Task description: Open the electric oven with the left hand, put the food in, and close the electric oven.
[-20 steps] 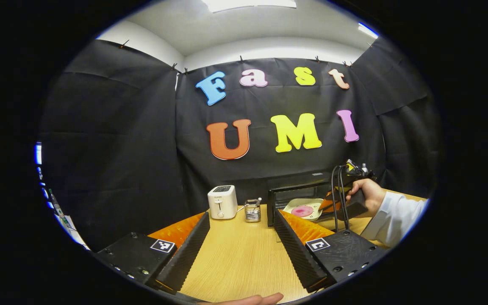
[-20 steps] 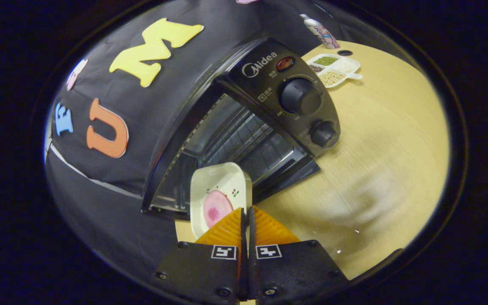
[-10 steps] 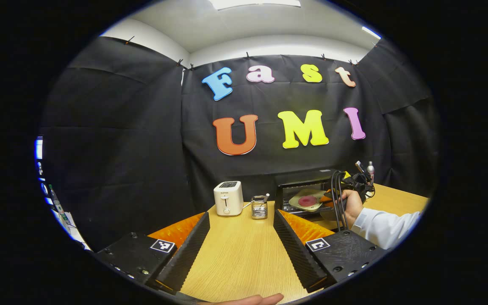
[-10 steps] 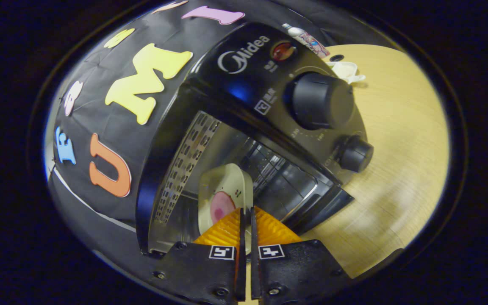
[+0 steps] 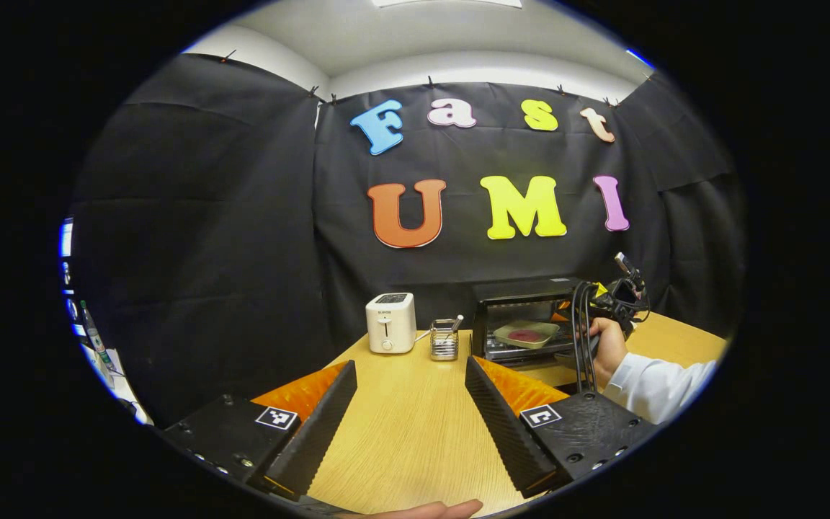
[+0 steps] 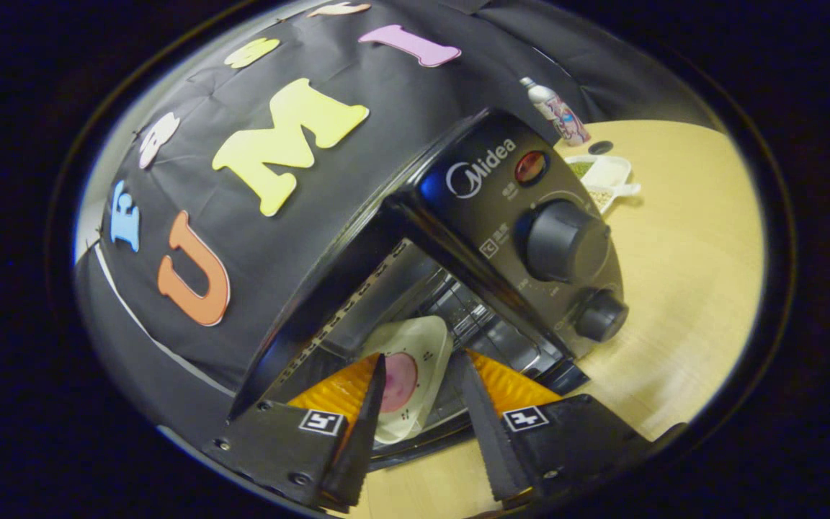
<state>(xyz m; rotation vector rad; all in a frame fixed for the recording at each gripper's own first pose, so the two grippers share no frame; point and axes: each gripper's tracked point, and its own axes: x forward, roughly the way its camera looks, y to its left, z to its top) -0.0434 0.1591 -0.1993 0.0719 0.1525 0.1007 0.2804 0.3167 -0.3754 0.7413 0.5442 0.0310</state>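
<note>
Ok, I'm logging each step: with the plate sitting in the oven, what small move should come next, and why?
Probably draw the right gripper straight back out of the black electric oven. Its jaws stand open, the pale square plate with the pink food rests on the rack inside, and the door must be free before the open left gripper, hanging back over the wooden table, can close it.

Bright overhead light; strong fisheye warping

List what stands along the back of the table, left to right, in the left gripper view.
Toaster → small wire holder → open oven with the plate of food inside → hand holding the right gripper, in front of the oven's right end.
</note>
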